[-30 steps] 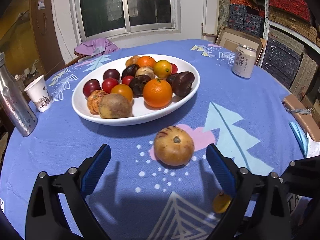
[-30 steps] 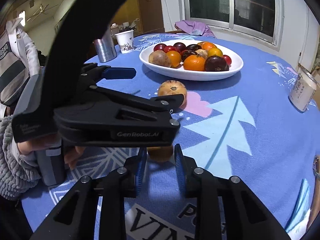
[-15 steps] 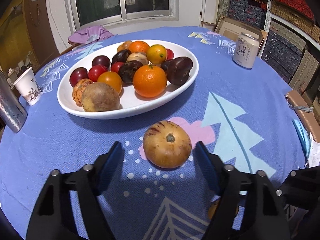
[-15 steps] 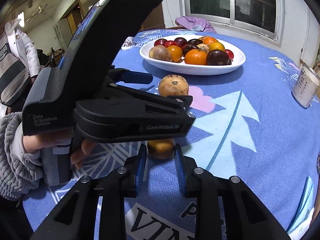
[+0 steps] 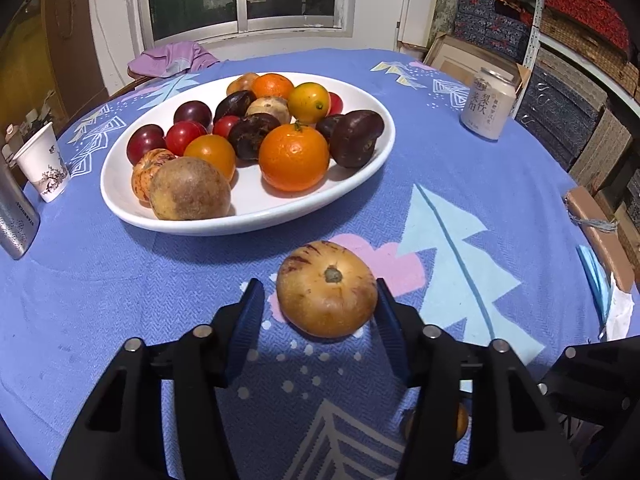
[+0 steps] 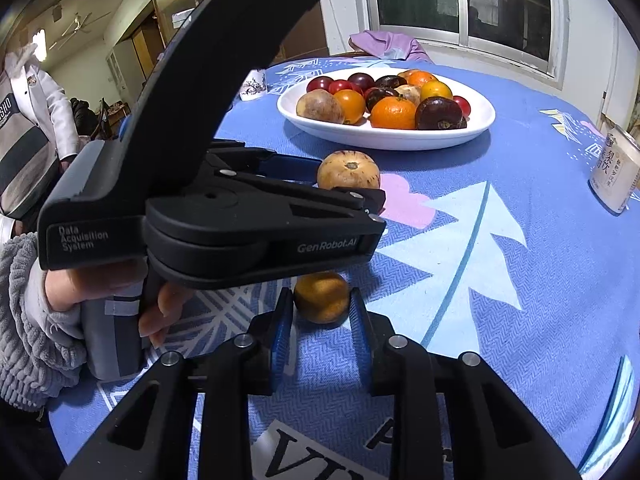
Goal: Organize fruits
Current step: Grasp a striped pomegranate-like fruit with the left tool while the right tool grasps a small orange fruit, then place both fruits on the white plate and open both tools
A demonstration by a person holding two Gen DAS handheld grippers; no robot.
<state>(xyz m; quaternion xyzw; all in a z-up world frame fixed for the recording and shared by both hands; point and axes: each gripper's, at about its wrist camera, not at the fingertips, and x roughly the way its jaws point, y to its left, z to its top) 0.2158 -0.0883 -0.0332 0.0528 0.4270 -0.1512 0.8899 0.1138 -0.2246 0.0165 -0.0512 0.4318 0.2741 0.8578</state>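
A tan, purple-streaked round fruit (image 5: 326, 300) lies on the blue tablecloth in front of the white plate (image 5: 372, 168) heaped with oranges, plums and other fruit. My left gripper (image 5: 318, 304) straddles it with its jaws closing; the right pad meets the skin, while a gap shows at the left pad. In the right wrist view the same fruit (image 6: 348, 168) sits by the left gripper (image 6: 347, 185), held in a hand (image 6: 68, 292). My right gripper (image 6: 321, 308) is shut on a small orange (image 6: 322, 296) that rests on the cloth.
A white drink can (image 5: 486, 108) stands at the right, a paper cup (image 5: 42, 164) and a metal tumbler (image 5: 14, 216) at the left. Stacked boxes line the shelves on the right. A person in a white jacket (image 6: 24, 140) stands beyond the table's left edge.
The left jaws have narrowed from wide open to close around the streaked fruit, and the left gripper has edged toward it. The right gripper has stayed shut on the small orange.
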